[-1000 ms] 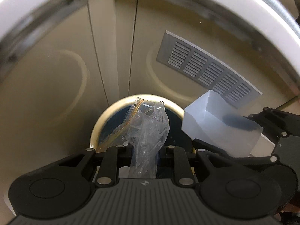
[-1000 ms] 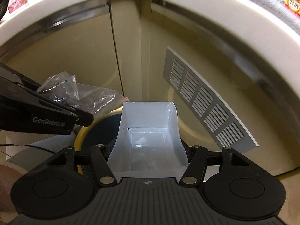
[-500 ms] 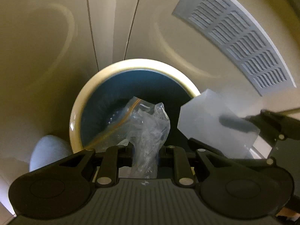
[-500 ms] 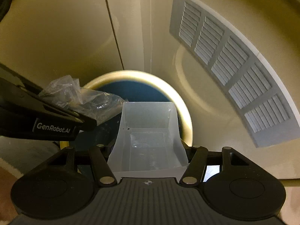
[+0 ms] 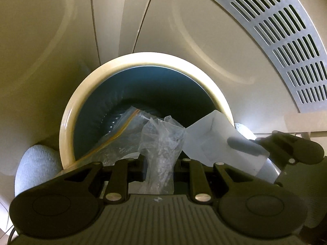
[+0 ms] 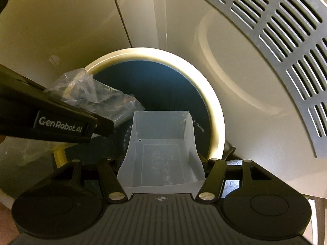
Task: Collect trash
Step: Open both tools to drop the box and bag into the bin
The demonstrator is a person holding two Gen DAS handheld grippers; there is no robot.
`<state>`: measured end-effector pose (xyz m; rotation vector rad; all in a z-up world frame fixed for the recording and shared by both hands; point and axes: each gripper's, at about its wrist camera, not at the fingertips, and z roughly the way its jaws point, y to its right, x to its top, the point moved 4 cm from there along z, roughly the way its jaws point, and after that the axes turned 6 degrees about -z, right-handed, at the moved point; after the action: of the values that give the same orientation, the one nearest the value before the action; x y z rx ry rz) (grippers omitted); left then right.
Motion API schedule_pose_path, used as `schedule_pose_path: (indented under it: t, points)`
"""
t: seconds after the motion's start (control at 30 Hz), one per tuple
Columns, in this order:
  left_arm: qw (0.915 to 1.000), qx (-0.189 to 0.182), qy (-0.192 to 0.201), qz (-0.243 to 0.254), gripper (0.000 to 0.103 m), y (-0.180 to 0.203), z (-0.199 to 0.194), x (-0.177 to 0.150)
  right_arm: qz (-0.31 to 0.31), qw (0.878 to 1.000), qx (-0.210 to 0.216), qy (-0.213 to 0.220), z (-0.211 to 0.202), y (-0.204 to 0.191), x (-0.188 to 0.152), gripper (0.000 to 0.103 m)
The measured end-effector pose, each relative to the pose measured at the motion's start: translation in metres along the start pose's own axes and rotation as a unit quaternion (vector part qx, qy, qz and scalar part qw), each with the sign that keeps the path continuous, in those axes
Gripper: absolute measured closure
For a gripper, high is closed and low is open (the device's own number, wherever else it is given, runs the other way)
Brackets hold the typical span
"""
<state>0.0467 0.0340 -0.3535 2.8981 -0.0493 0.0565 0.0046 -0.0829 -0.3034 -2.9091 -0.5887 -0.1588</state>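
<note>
The left gripper [image 5: 159, 161] has its jaws drawn close on a crumpled clear plastic bag with an orange zip strip [image 5: 161, 143]; the bag's lower end is hidden behind the gripper body, and the fingertips themselves are covered by the film. The right gripper [image 6: 161, 159] holds a translucent white open-topped plastic tray [image 6: 161, 143] between jaws set about half apart; its near edge is cut off by the gripper body, and faint embossed marks on its floor cannot be read. Both pieces hang over the mouth of the round cream-rimmed bin with a dark blue liner [image 5: 69, 122], whose bottom is too dark to make out. Behind it stand beige curved panels [image 5: 40, 61] and a grey slotted vent plate [image 5: 286, 47].

A second ago a white rim filled the top of both views; now the bin mouth looms far larger and closer. The left gripper's side reads "GenRobot.AI" [image 6: 59, 125].
</note>
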Motion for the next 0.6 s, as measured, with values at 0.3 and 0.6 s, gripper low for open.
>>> schedule_pose_path:
  t: [0.3, 0.6]
  points:
    - [0.9998, -0.004, 0.018, -0.006, 0.013, 0.006, 0.002, 0.008, 0.004, 1.000, -0.006, 0.002, -0.012, 0.000, 0.008, 0.038]
    - [0.9989, -0.005, 0.045, -0.011, 0.009, 0.003, -0.040, 0.008, 0.000, 0.999, -0.024, 0.037, -0.048, -0.006, 0.008, 0.017]
